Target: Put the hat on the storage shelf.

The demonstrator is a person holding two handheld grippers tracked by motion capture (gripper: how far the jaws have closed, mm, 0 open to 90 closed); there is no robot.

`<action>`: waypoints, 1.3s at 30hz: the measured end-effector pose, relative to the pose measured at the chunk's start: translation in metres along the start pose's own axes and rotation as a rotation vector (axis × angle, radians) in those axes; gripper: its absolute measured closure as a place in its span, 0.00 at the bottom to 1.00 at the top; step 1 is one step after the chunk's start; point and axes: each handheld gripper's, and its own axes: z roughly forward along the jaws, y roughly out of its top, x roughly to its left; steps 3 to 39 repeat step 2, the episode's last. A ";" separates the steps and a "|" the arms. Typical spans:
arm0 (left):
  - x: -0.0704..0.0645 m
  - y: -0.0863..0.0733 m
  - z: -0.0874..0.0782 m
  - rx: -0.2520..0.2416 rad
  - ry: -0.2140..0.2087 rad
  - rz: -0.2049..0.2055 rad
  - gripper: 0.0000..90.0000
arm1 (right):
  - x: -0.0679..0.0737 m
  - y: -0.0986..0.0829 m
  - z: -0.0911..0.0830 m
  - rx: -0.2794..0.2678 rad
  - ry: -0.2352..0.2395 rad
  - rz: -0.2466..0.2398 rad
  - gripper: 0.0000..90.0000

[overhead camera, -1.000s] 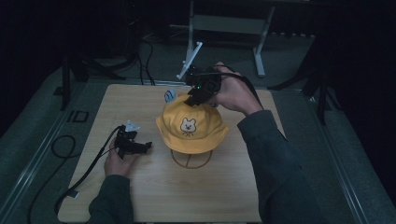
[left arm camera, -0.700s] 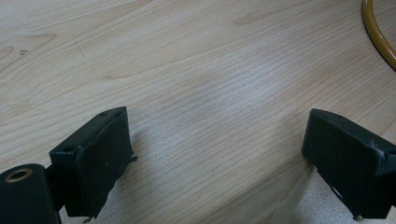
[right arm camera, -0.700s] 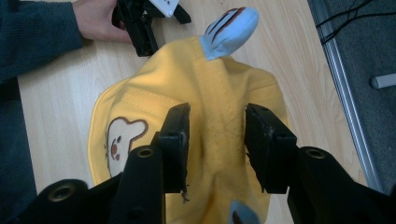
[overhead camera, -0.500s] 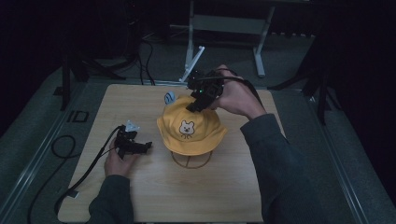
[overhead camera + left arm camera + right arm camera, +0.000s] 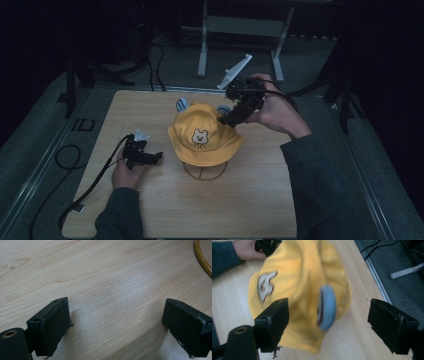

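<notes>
The yellow hat [image 5: 202, 137] sits on its wire stand [image 5: 205, 172], the right gripper [image 5: 328, 315] released around its blue ear [image 5: 326, 307]; left gripper [image 5: 116, 322] gapes over bare table [image 5: 105, 277]

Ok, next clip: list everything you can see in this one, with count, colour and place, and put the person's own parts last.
hat: one, yellow with a white bear face, on the wire stand at the table's middle
ears: two, light blue, on the hat's top
wire stand: one, gold, ring base showing under the hat's brim
table: one, light wood grain
white frame: one, on the floor beyond the table
black cables: several, on the floor beyond the table
left gripper: one, black, jaws apart, low over the table left of the hat
right gripper: one, black, jaws apart around the hat's far right side
hands: two, one on each gripper
sleeves: two, dark
</notes>
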 end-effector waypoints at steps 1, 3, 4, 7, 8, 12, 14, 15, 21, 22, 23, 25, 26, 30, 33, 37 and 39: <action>0.000 0.000 0.000 0.000 0.000 0.000 0.09 | 0.000 -0.005 -0.001 0.001 -0.001 0.001 0.19; 0.000 0.000 0.000 0.000 0.000 0.000 0.09 | 0.001 -0.010 -0.003 0.000 -0.009 0.006 0.20; 0.000 0.000 0.000 0.000 0.000 0.000 0.09 | 0.001 -0.010 -0.003 0.000 -0.009 0.006 0.20; 0.000 0.000 0.000 0.000 0.000 0.000 0.09 | 0.001 -0.010 -0.003 0.000 -0.009 0.006 0.20; 0.000 0.000 0.000 0.000 0.000 0.000 0.09 | 0.001 -0.010 -0.003 0.000 -0.009 0.006 0.20; 0.000 0.000 0.000 0.000 0.000 0.000 0.09 | 0.001 -0.010 -0.003 0.000 -0.009 0.006 0.20; 0.000 0.000 0.000 0.000 0.000 0.000 0.09 | 0.001 -0.010 -0.003 0.000 -0.009 0.006 0.20; 0.000 0.000 0.000 0.000 0.000 0.000 0.09 | 0.001 -0.010 -0.003 0.000 -0.009 0.006 0.20; 0.000 0.000 0.000 0.000 0.000 0.000 0.09 | 0.001 -0.010 -0.003 0.000 -0.009 0.006 0.20; 0.000 0.000 0.000 0.000 0.000 0.000 0.09 | 0.001 -0.010 -0.003 0.000 -0.009 0.006 0.20; 0.000 0.000 0.000 0.000 0.000 0.000 0.09 | 0.001 -0.010 -0.003 0.000 -0.009 0.006 0.20; 0.000 0.000 0.000 0.000 0.000 0.000 0.09 | 0.001 -0.010 -0.003 0.000 -0.009 0.006 0.20; 0.000 0.000 0.000 0.000 0.000 0.000 0.09 | 0.001 -0.010 -0.003 0.000 -0.009 0.006 0.20; 0.000 0.000 0.000 0.000 0.000 0.000 0.09 | 0.001 -0.010 -0.003 0.000 -0.009 0.006 0.20; 0.000 0.000 0.000 0.000 0.000 0.000 0.09 | 0.001 -0.010 -0.003 0.000 -0.009 0.006 0.20; 0.000 0.000 0.000 0.000 0.000 0.000 0.09 | 0.001 -0.010 -0.003 0.000 -0.009 0.006 0.20; 0.000 0.000 0.000 0.000 0.000 0.000 0.09 | 0.001 -0.010 -0.003 0.000 -0.009 0.006 0.20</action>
